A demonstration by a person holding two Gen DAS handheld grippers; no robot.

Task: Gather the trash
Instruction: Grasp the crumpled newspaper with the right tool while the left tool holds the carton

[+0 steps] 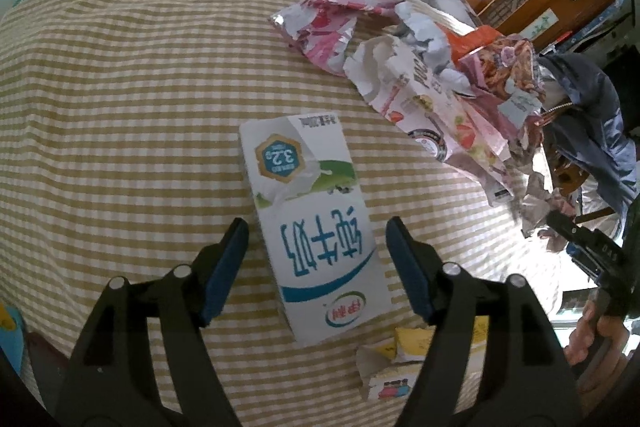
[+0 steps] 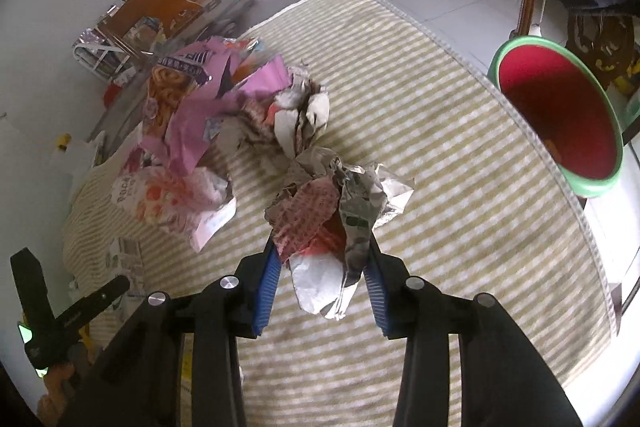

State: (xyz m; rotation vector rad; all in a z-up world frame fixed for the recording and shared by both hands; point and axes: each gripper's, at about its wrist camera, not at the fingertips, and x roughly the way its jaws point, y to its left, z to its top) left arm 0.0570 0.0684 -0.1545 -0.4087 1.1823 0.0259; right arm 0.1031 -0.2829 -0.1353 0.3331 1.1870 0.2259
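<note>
Milk carton (image 1: pixel 316 227), "3.2" badge, between open left tool (image 1: pixel 316 251) pads.

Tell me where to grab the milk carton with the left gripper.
Grip the milk carton across its two long sides, near the middle, coming straight down from above. It lies flat on the tablecloth, lengthwise between the open fingers of the left gripper, so they already straddle its narrow width.

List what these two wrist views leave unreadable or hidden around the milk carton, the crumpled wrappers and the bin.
- Milk carton, left wrist view: underside hidden against the striped cloth.
- Yellow packet, left wrist view: partly behind the left gripper finger.
- Crumpled wrapper in the right gripper, right wrist view: print unreadable.
- Bin, right wrist view: bottom out of sight.
</note>
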